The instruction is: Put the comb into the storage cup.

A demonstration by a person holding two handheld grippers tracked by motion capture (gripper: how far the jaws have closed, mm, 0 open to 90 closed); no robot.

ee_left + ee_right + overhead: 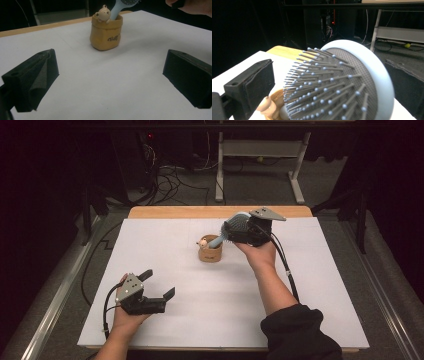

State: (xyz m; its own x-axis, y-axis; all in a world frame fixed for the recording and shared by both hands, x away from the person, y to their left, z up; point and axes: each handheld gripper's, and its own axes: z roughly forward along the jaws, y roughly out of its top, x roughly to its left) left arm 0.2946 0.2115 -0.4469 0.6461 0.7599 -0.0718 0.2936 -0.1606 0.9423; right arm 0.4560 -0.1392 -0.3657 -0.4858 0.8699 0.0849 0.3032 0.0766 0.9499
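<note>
Overhead, the high view showed a white table (300,285) with a small tan pot (210,251) standing near its middle, a little bear figure (203,241) peeking over its rim. A pale blue hairbrush (234,226) stood in the pot handle-down, leaning toward the person's right, with its bristled head up at the right gripper (243,229). The right hand (261,254) held that gripper just beside the pot, while the left gripper (159,284) lay low over the near left part of the table, well apart from the pot, its jaws spread with nothing between them. From the left gripper view, the two black jaws stood wide at either side of the frame over bare white surface, and the pot (106,33) sat farther off between them, upright, with the bear figure (102,14) at its rim and the brush handle (117,10) rising out of it. From the right gripper view, the brush head (342,85) loomed between the jaws, bristles facing the left jaw; that jaw stood clear of the bristles, with a gap showing. The right jaw was dim at the frame's edge and seemed not to press the brush's pale rim, so the right gripper read as apart, with the brush between its jaws but not clamped.
</note>
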